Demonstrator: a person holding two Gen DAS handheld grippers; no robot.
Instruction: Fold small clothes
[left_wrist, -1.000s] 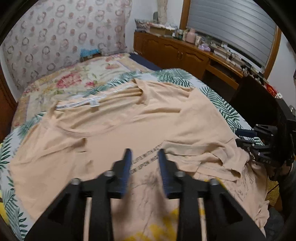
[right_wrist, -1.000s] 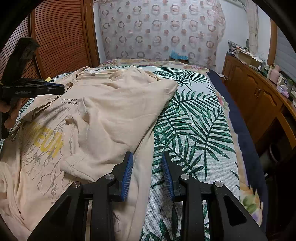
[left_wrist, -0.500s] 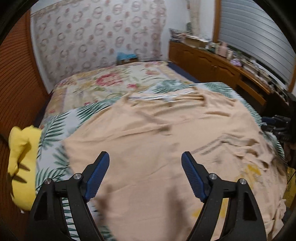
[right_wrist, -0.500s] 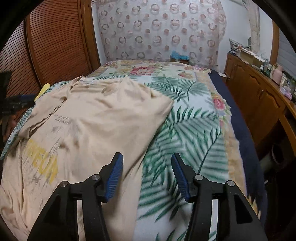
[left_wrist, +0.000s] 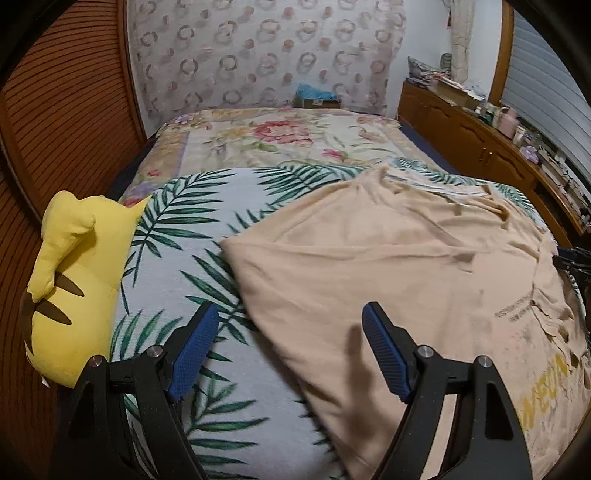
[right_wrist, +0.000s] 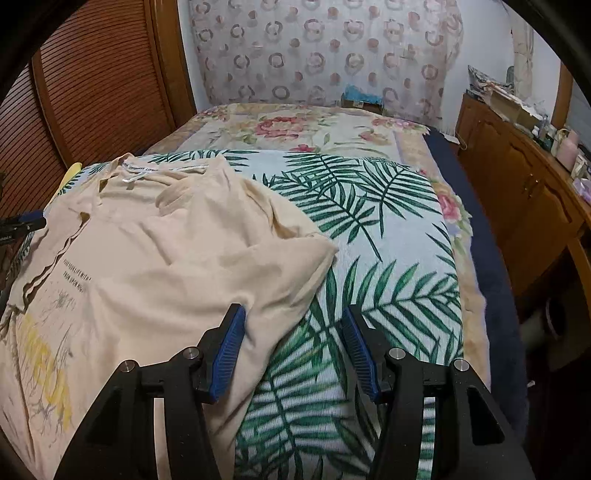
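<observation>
Peach T-shirt (left_wrist: 388, 266) on palm-print blanket (left_wrist: 192, 236): light, limp, will sag. My left gripper (left_wrist: 291, 350) and right gripper (right_wrist: 291, 349) spread, empty. Pinch shirt's side edges.

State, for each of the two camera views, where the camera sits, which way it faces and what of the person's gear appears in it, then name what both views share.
Left wrist: sits on the left gripper, looking forward and down over the shirt's left edge; jaws open, yellow plush toy at the left.
Right wrist: sits on the right gripper, facing the shirt's right edge and the leaf blanket; jaws open.
Shared: shirt, blanket, patterned curtain, wooden cabinet.
</observation>
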